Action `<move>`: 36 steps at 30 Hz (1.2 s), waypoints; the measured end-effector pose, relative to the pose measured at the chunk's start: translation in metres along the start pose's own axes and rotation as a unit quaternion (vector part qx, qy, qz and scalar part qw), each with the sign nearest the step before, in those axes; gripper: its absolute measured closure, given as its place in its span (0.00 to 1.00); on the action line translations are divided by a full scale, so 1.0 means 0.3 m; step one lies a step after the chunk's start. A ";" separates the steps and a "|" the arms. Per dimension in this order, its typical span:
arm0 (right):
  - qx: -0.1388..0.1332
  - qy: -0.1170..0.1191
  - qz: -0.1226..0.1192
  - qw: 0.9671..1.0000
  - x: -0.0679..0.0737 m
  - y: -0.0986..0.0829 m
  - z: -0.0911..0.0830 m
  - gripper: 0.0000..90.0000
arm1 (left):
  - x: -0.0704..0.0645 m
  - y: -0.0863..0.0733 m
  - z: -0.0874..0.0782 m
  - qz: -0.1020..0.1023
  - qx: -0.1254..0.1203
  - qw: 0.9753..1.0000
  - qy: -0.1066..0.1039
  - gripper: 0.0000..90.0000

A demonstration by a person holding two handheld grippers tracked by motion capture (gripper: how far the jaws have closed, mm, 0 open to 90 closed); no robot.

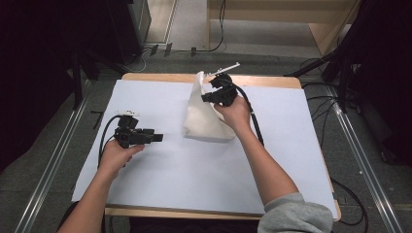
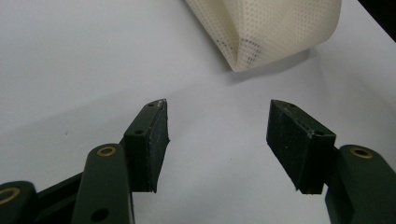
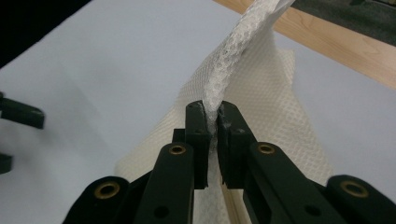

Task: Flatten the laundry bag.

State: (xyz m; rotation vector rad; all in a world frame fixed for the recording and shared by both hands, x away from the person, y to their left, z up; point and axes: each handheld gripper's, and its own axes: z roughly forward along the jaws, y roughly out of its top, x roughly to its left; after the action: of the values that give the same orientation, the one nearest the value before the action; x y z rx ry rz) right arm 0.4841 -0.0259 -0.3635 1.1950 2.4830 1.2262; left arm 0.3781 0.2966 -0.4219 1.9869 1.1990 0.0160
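Observation:
A cream mesh cloth (image 1: 201, 119) lies on the white sheet (image 1: 160, 170) near the table's far middle, with its far edge pulled up. My right gripper (image 1: 208, 95) is shut on that raised edge; in the right gripper view the mesh cloth (image 3: 261, 79) is pinched between the jaws at the right gripper (image 3: 212, 114). My left gripper (image 1: 156, 138) hovers low over the sheet at the left, pointing right toward the cloth. It is open with nothing in it (image 2: 217, 135), and a folded corner of the cloth (image 2: 266, 32) lies ahead of it.
The wooden table edge (image 1: 160, 76) shows past the sheet at the far side. Black cables (image 1: 255, 121) trail from both grippers. Dark equipment and floor rails (image 1: 362, 155) surround the table. In the right gripper view the other gripper's jaw tips (image 3: 21, 116) show at the left edge.

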 end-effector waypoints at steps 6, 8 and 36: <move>-0.018 0.020 -0.014 1.000 0.053 -0.049 -0.091 0.95 | -0.007 0.001 0.002 0.004 0.001 1.000 0.000 0.44; -0.018 0.021 -0.015 1.000 0.060 -0.057 -0.102 0.95 | -0.008 0.002 0.001 0.003 -0.001 1.000 -0.001 0.44; -0.029 0.083 -0.041 0.995 0.220 -0.364 -0.235 0.82 | -0.022 0.050 0.040 0.020 0.002 1.000 -0.008 0.44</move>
State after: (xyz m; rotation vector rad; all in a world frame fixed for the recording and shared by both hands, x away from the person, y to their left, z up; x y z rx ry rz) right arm 0.3440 -0.0621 -0.3805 1.0043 2.5628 1.4193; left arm 0.3904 0.2808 -0.4182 2.0114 1.1492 0.0183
